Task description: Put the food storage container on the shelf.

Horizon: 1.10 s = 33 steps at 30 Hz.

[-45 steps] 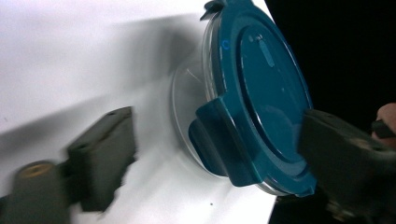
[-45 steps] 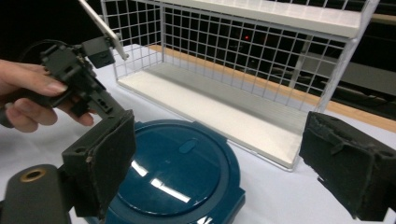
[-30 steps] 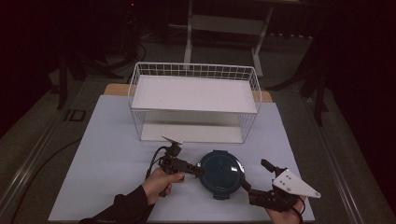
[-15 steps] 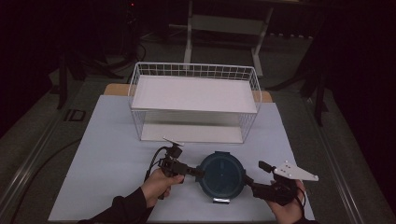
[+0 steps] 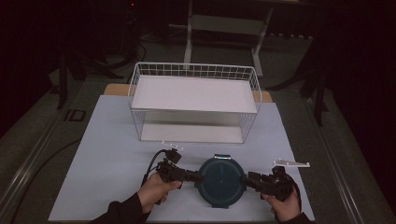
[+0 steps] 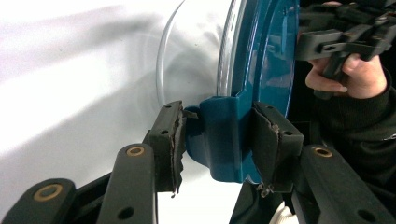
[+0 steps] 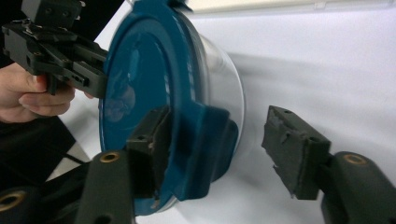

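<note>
Lidded container (image 5: 219, 181) at bottom centre of the high view looks stiff, light, slick; grab by the lid's side tabs: left gripper (image 6: 217, 135) clamped on one, right gripper (image 7: 212, 154) closing, far pad off.

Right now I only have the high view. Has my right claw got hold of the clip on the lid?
Observer: Not yet. The right clip is between the jaws of the right claw, which have just been closing. One pad touches the lid; the other stands clear.
Operator: And the left claw?
Observer: The left claw has just been closing as well. Both pads look pressed on the left clip.
Operator: Anything inside?
Observer: The clear bowl under the lid looks empty.
</note>
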Available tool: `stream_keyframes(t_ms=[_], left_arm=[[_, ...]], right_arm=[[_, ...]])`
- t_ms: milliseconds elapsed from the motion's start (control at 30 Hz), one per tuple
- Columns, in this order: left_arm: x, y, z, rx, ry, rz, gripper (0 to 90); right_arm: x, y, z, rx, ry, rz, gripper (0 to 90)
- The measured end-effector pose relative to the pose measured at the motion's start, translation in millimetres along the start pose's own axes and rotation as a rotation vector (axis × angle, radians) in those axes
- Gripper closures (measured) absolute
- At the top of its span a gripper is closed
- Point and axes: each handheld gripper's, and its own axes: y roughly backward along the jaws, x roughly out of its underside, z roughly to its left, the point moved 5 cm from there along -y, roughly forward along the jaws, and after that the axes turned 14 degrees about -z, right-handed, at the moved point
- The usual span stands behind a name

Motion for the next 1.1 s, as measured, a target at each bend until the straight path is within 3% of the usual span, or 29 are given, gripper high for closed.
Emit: stream_keyframes(t_ms=[200,300,367,700,900,1100], left_arm=[[2.0,1.0,-0.6,0.003,-0.009,-0.007,56.7],[3.2,1.3,-1.4,-0.001,-0.007,-0.019,56.7],[4.3,1.4,-2.1,-0.003,-0.006,-0.03,56.7],[9.3,4.0,-8.7,-0.041,-0.039,-0.064,56.4],[7.0,9.5,-9.7,-0.038,-0.055,-0.083,56.4],[-5.3,23.6,-10.4,-0.03,-0.09,-0.12,56.5]], right_arm=[[6.2,-2.2,-1.5,-0.061,-0.094,0.045,48.5],[7.0,-2.3,-2.3,-0.081,-0.117,0.055,52.3],[8.4,-2.6,-4.2,-0.117,-0.164,0.067,55.3],[9.5,-1.0,-0.8,-0.121,-0.173,0.051,56.5],[7.3,-2.1,2.2,-0.131,-0.17,0.055,56.6],[-9.0,-9.0,12.8,-0.152,-0.103,0.021,56.8]])
